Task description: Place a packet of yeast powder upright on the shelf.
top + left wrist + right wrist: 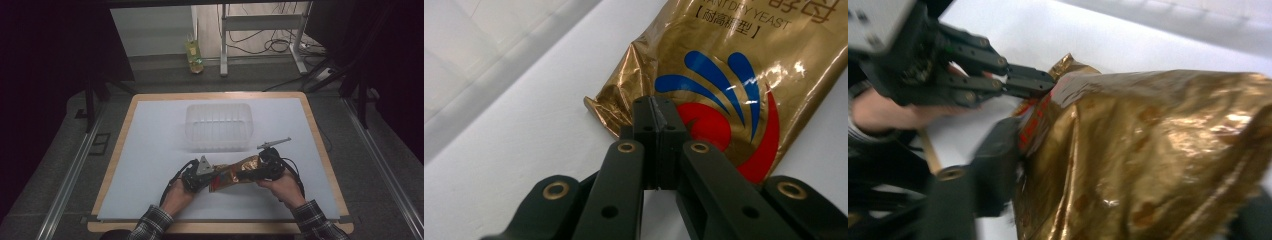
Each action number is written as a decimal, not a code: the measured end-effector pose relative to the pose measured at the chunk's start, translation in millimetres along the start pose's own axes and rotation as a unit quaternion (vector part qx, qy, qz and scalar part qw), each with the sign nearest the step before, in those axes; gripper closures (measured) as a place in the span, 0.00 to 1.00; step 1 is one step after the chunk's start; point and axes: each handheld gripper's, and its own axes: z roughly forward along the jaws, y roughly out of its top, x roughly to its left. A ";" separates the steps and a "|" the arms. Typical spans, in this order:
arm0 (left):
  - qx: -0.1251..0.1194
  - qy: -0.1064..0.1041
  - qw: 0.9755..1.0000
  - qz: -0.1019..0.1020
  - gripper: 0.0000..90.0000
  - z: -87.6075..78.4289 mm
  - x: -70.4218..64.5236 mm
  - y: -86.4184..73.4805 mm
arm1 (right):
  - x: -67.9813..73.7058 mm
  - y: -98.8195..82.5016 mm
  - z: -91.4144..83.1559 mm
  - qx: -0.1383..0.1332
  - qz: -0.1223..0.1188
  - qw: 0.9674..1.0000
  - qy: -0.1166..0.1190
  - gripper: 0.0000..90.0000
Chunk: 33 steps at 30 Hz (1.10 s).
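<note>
left claw (655, 112) was clamped on a corner of the gold bag (744, 85); right claw (248, 174), half open, gripped its other end above the table (150, 150).

I see a crinkled gold foil yeast bag (235, 172), lifted slantwise at the frame's lower centre, red-blue logo showing.
</note>
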 end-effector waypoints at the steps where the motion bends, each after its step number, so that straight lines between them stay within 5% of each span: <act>1: 0.000 -0.001 1.000 0.000 1.00 -0.2 -0.2 -0.1 | -0.7 0.5 -1.1 -0.003 0.010 1.000 0.004 0.54; 7: -0.006 -0.002 1.000 -0.004 0.99 -2.7 0.2 -1.6 | -3.2 3.0 -5.8 -0.013 0.053 0.998 0.026 0.70; 19: -0.023 0.002 1.000 -0.002 0.88 -14.6 0.6 -1.1 | 5.8 13.5 -18.4 -0.016 0.026 1.000 0.007 0.75; 33: -0.054 -0.005 0.998 -0.027 0.63 -36.7 1.3 -9.6 | 6.3 24.4 -40.9 -0.033 0.010 0.999 -0.027 0.75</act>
